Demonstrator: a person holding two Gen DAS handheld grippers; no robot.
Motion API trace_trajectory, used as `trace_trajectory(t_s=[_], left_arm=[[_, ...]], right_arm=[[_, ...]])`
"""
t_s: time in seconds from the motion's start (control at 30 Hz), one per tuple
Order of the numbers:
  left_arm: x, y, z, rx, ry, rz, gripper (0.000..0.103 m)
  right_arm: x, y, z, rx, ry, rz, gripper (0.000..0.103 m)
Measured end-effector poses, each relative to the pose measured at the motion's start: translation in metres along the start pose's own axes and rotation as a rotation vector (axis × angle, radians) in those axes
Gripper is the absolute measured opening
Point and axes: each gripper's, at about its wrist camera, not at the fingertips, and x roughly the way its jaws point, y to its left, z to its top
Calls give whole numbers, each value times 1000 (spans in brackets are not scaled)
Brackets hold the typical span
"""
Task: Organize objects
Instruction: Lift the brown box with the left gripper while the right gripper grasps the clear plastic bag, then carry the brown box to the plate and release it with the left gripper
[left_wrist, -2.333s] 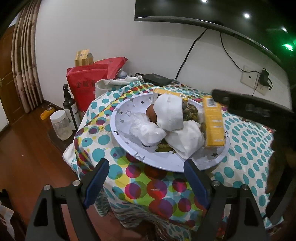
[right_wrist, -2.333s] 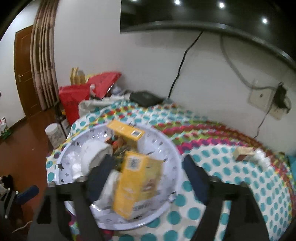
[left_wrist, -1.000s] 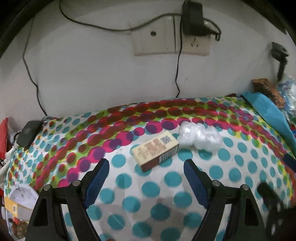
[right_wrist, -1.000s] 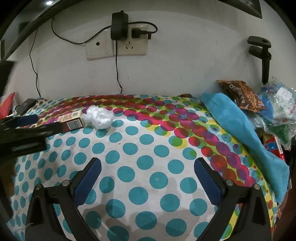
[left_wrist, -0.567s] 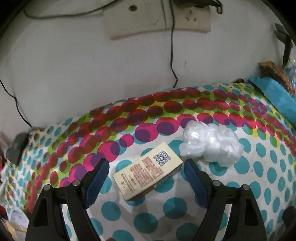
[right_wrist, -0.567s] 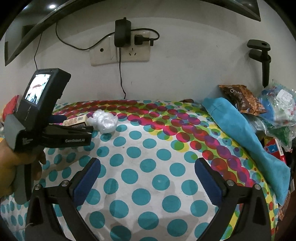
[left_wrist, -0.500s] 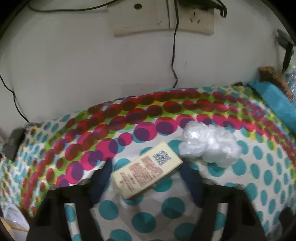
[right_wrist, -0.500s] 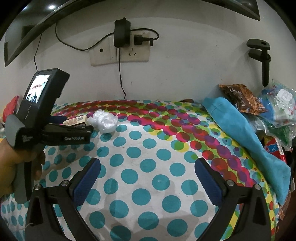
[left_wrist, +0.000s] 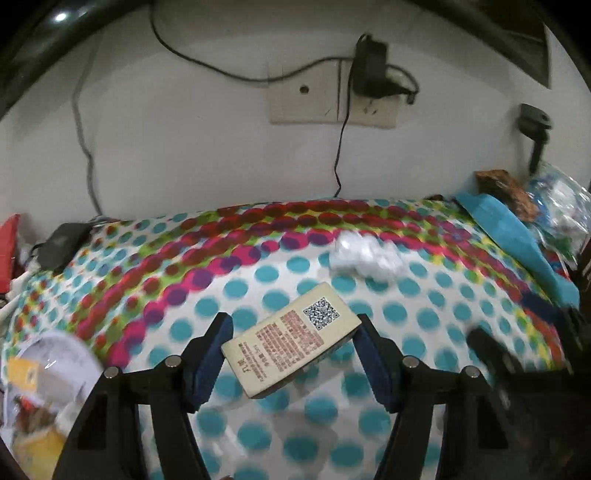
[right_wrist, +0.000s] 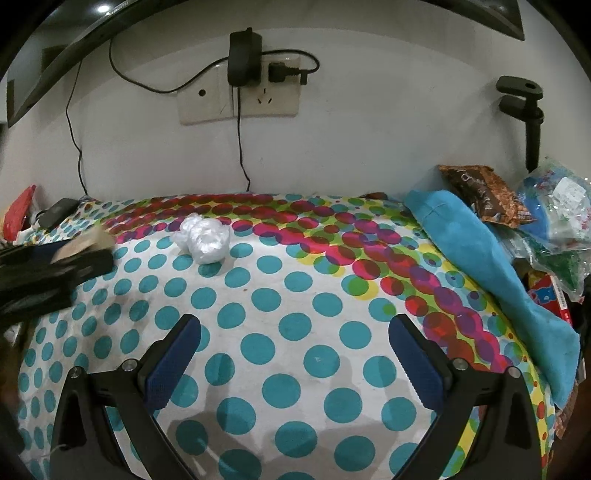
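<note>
My left gripper (left_wrist: 291, 354) is shut on a small beige box (left_wrist: 291, 341) with a QR code and holds it lifted above the polka-dot tablecloth (left_wrist: 436, 302). The same box (right_wrist: 83, 242) and left gripper show blurred at the left edge of the right wrist view. A crumpled white plastic wad (left_wrist: 364, 258) lies on the cloth beyond the box; it also shows in the right wrist view (right_wrist: 205, 240). My right gripper (right_wrist: 295, 358) is open and empty above the cloth. A white plate (left_wrist: 55, 354) with yellow boxes sits at the far left.
A wall socket with a charger (right_wrist: 243, 59) and hanging cables is behind the table. A folded blue cloth (right_wrist: 476, 258), a brown snack bag (right_wrist: 480, 199) and plastic bags (right_wrist: 554, 206) lie along the right side. A black device (left_wrist: 61, 242) lies at the back left.
My left gripper closed on the beige box and lifted it off the cloth, pulling back toward me. The right gripper has hardly moved.
</note>
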Motion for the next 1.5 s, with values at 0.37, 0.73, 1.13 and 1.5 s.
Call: trace_trajectory(t_s=[0.37, 0.73, 1.13, 1.5], left_arm=[[-43, 22, -61, -95, 11, 20, 68], [-74, 36, -90, -119, -10, -10, 68], [-85, 68, -119, -205, -2, 7, 68], [-106, 74, -119, -226, -55, 74, 68]], right_arm=[[5, 19, -1, -94, 27, -34, 102], [33, 65, 31, -163, 16, 95, 100], [112, 91, 63, -175, 171, 98, 40], [55, 107, 37, -219, 41, 114, 30]])
